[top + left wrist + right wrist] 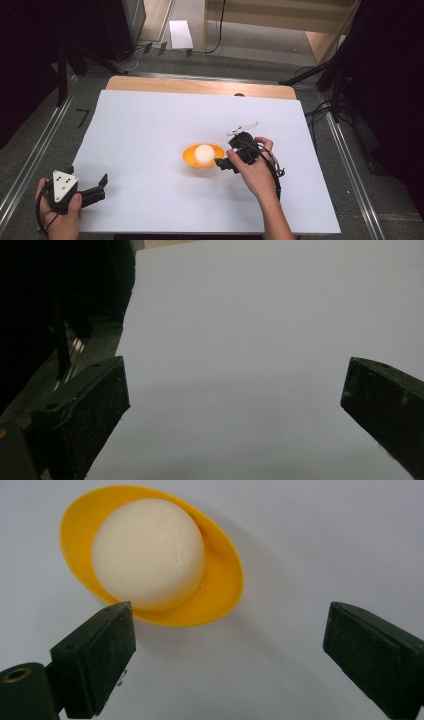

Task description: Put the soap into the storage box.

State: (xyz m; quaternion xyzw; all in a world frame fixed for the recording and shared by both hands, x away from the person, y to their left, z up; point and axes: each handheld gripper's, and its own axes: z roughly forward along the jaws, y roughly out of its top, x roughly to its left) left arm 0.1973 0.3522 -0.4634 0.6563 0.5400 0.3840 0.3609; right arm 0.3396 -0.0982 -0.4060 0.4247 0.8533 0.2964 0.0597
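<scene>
**One bowl, one ball, two grippers on a white sheet**

While the left gripper (95, 191) rests near the sheet's near-left corner with jaws spread over bare white sheet (150, 125), the right gripper (223, 163) sits just beside the orange bowl (190, 154), jaws likewise wide apart and holding nothing. One white ball (148, 552) lies inside the single bowl, near the middle of the sheet. Nothing stands between the right gripper and the bowl. The wooden table (200, 86) edge shows beyond the sheet.

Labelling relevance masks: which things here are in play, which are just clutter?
In play: round white ball; shallow orange plastic bowl holding it; open right hand-held gripper beside it.
Clutter: idle open left hand-held gripper; white box on floor.
</scene>
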